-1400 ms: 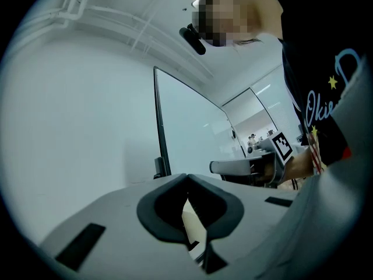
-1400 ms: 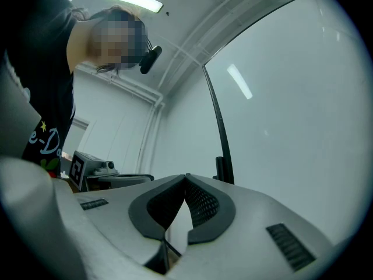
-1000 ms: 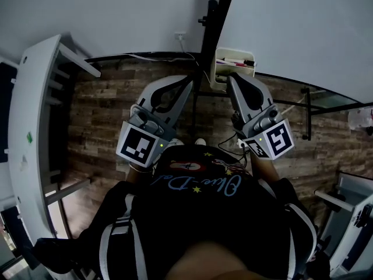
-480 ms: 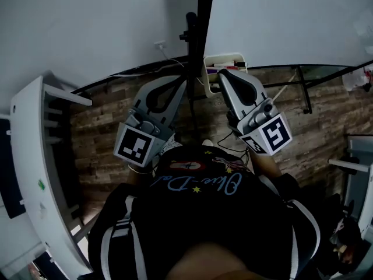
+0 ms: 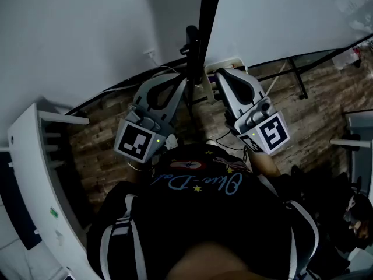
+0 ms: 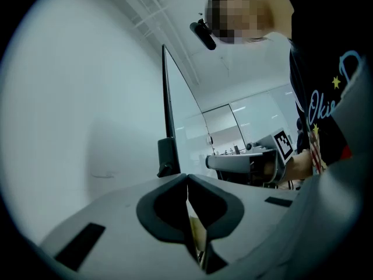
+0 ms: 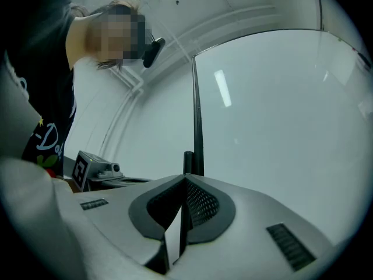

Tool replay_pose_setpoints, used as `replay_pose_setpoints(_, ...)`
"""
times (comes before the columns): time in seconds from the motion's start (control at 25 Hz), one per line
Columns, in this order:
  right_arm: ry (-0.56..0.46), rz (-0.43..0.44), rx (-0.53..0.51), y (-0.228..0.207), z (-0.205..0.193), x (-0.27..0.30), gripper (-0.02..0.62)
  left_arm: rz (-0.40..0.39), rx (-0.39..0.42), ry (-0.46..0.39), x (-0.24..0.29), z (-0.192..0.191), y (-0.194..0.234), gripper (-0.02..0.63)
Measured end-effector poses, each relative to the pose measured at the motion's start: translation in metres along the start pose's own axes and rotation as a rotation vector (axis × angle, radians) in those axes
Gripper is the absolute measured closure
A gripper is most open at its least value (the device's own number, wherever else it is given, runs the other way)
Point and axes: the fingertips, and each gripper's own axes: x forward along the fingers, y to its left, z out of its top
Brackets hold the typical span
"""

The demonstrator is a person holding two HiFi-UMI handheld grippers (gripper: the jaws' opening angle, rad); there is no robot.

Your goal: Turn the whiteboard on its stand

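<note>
The whiteboard fills the upper right of the head view, mounted on a black upright post with a knob clamp. A small white pen tray hangs under the board's lower edge. My left gripper is shut with nothing in it, its tips just left of the post. My right gripper is also shut and empty, right of the post beside the tray. In the right gripper view the board spreads right of the post. The post also stands ahead in the left gripper view.
A white shelf unit stands at the left on the wood-plank floor. The stand's black leg frame runs under the board at the right. A wall socket with a cable sits behind the post.
The whole view has swung, so the board's lower edge now rises to the right. Both grippers stay shut and have drifted slightly closer to the post.
</note>
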Motion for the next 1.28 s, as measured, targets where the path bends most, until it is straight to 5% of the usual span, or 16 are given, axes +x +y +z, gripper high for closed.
replay_pose_setpoints(0.88, 0.01, -0.148, -0.054, 0.0, 0.0, 0.018, 0.561, -0.21, -0.081, -0.002, 0.024, -0.02, 0.014, 0.393)
replay_pose_setpoints(1.28, 0.029, -0.185, -0.07, -0.006, -0.003, 0.016, 0.561, -0.215, -0.068, 0.029, 0.038, -0.029, 0.019, 0.383)
